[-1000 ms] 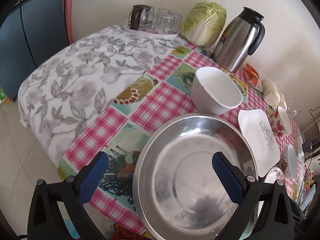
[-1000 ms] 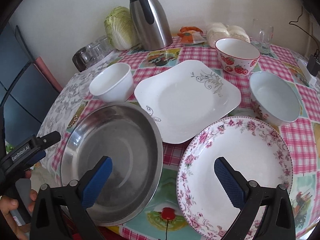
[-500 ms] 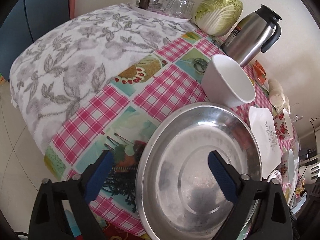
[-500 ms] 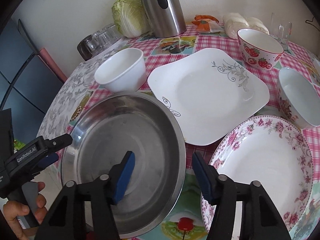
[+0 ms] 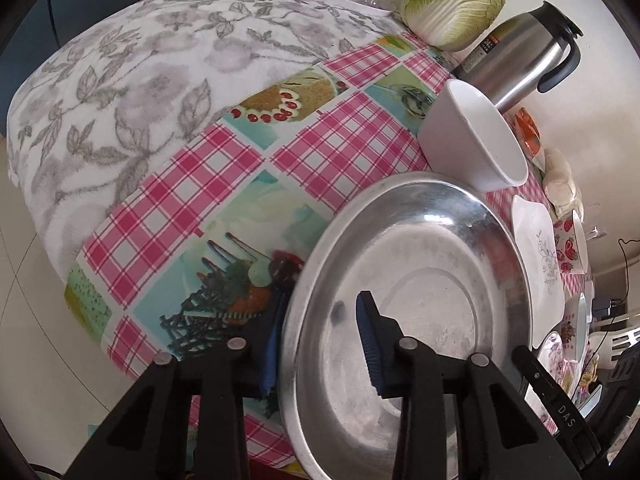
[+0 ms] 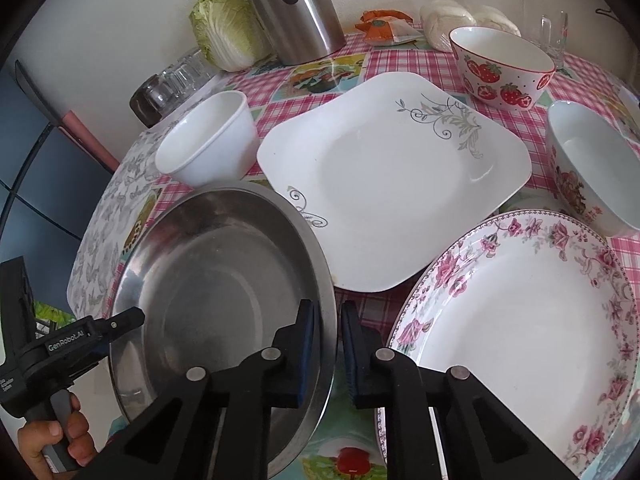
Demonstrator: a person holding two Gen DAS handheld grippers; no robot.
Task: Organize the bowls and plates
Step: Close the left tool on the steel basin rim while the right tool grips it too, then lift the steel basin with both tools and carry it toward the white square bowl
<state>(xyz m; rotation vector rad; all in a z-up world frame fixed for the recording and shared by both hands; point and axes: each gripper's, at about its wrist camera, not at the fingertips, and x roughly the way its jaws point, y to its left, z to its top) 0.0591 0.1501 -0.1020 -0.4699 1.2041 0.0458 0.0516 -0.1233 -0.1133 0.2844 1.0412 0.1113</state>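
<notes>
My right gripper clamps the steel basin's near rim at lower centre. My left gripper straddles the opposite rim at lower centre of its view, jaws closing around it, contact unclear.

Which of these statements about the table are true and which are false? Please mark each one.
1. Both tongs straddle the rim of the steel basin, on opposite sides. True: the right tongs clamp its right rim; the left tongs are closing on its left rim.
2. The plain white bowl sits inside the steel basin. False: it stands on the tablecloth behind the basin.
3. The square white plate lies between the steel basin and the strawberry bowl. True.
4. The flowered round plate is stacked on the square plate. False: it lies beside it, nearer the camera.
5. The cabbage is in the strawberry bowl. False: it sits by the steel jug.
</notes>
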